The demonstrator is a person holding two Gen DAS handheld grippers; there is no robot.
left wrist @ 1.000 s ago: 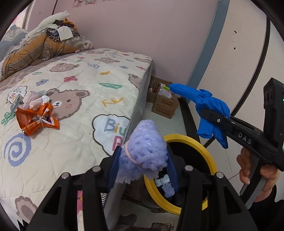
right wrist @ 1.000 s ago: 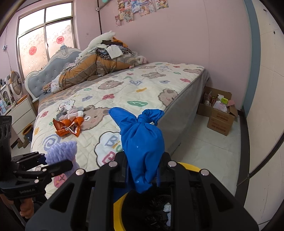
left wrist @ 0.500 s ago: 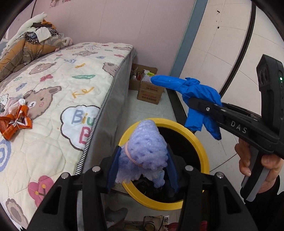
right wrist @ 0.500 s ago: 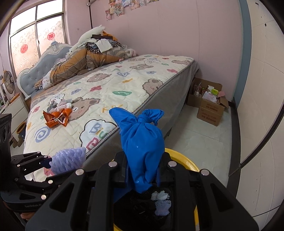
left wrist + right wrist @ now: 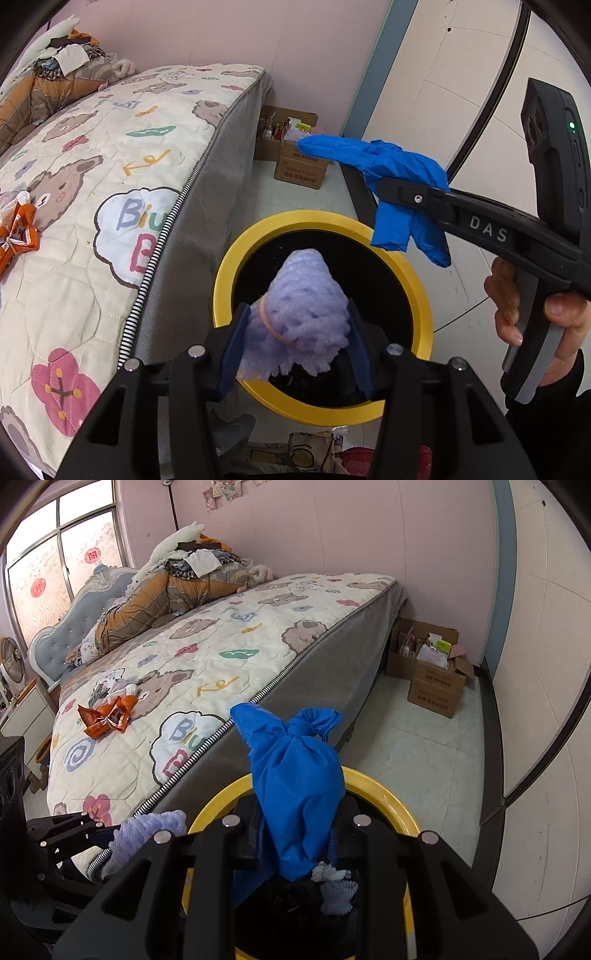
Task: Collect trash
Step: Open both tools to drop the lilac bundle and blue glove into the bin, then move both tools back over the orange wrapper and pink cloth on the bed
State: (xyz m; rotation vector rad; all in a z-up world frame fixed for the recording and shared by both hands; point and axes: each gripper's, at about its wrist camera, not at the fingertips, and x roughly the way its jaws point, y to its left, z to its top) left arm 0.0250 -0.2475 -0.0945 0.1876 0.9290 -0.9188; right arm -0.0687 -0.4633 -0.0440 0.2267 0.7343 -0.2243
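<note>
Compared with a second before, both grippers had swung away from the bed and out over the bin point(image 5: 421, 295), whose yellow rim now filled the middle of the left wrist view instead of sitting low and half hidden. The left gripper point(image 5: 295, 343) had its fingers point(image 5: 232, 354) pinching a purple foam net point(image 5: 306, 306), which now hung directly above the bin's black opening rather than beside the mattress edge. The right gripper point(image 5: 299, 842) kept its fingers pressed on a knotted blue plastic bag point(image 5: 295, 786), held above the far side of the same rim; in the left wrist view that bag point(image 5: 399, 184) stuck out past the gripper's tip. Inside the bin lay some pale scraps point(image 5: 332, 886). The orange snack wrapper point(image 5: 107, 716) remained on the bed point(image 5: 229, 653), well away from the bin and next to a small heap of crumpled white litter point(image 5: 118, 686). The bed carried a quilt printed with bears and flowers, with piled clothes and bedding point(image 5: 177, 583) by the padded headboard. An open cardboard box point(image 5: 436, 664) full of odds and ends stood on the tiled floor point(image 5: 413, 738) against the pink wall, and a window point(image 5: 62, 576) showed behind the headboard.
</note>
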